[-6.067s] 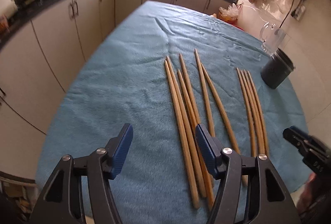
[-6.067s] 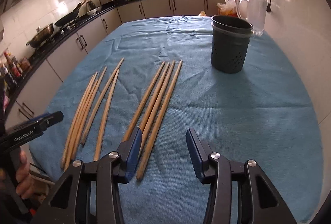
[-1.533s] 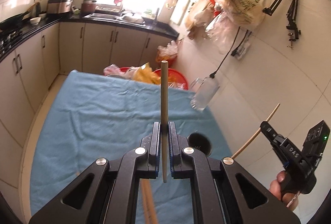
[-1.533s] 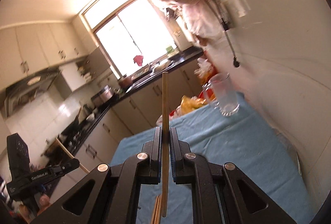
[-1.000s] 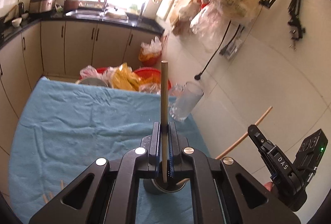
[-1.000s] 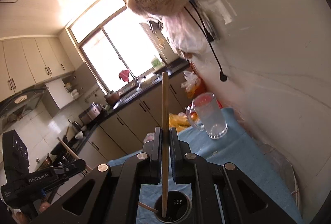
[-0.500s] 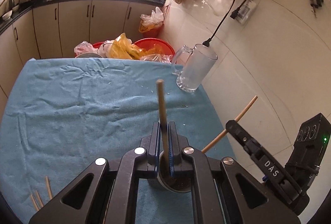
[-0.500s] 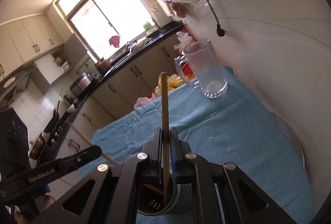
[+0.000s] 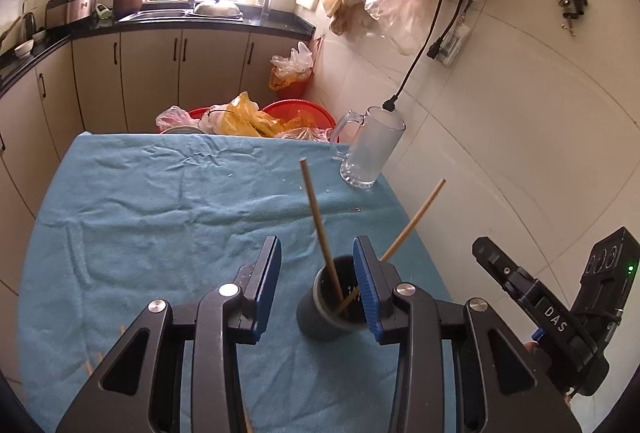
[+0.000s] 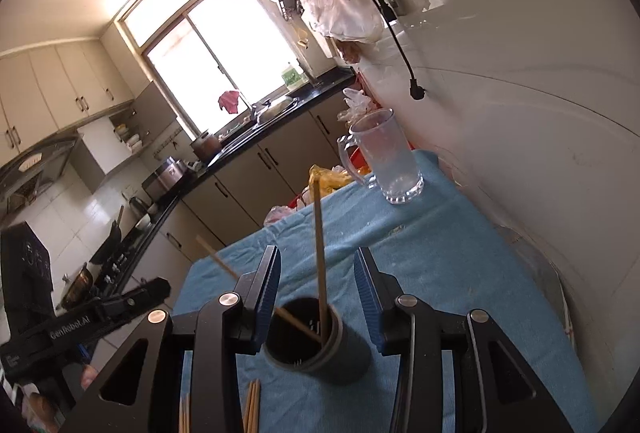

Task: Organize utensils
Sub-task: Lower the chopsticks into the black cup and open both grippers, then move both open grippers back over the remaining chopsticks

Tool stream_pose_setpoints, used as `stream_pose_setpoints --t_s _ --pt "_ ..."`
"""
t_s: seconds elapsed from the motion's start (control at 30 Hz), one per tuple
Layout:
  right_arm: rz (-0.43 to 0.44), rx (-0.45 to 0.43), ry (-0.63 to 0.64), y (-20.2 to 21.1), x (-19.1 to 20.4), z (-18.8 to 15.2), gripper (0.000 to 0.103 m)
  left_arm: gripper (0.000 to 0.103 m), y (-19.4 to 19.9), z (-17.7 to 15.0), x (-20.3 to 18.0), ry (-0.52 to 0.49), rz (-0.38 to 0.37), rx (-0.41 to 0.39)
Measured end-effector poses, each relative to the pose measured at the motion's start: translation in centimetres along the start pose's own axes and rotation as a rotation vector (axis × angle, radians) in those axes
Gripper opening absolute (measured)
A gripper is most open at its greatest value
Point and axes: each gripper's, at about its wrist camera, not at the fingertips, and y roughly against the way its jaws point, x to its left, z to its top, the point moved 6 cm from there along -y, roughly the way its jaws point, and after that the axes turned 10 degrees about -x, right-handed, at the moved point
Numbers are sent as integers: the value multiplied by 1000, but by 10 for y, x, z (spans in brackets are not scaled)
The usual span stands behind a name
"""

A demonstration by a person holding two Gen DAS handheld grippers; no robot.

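A dark grey utensil holder [image 9: 328, 309] [image 10: 320, 345] stands on the blue towel. Two wooden chopsticks stand in it: one [image 9: 318, 225] [image 10: 218, 261] leans one way, the other [image 9: 416, 217] [image 10: 319, 253] leans the other way. My left gripper [image 9: 316, 285] is open and empty just above the holder. My right gripper [image 10: 316, 297] is open and empty above the holder too; it shows at the right of the left wrist view [image 9: 552, 317]. Several loose chopsticks [image 10: 250, 409] lie on the towel near the holder.
A clear glass mug [image 9: 368, 153] [image 10: 384, 157] stands at the far right of the table by the tiled wall. Red basins with plastic bags [image 9: 256, 121] sit beyond the table's far edge. Kitchen cabinets [image 9: 152, 73] line the back and left.
Both grippers have opened and let go of their chopsticks, which now stand loose in the holder, leaning apart. Earlier each gripper was shut on a chopstick it had carried over the holder.
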Motion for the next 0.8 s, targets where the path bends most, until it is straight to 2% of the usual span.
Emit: stream_pose_setpoints --t_s 0.2,0.37,0.63,0.8 --pt "-16 29 80 18 17 -30 43 45 36 -26 21 -9 59 -24" --pt "-2 98 94 20 25 -60 43 53 62 -52 56 19 113 -19" --pt "40 271 157 8 49 -130 43 54 82 -128 138 112 233 94" --pt "59 368 174 -3 60 -167 43 54 91 -167 183 186 308 135"
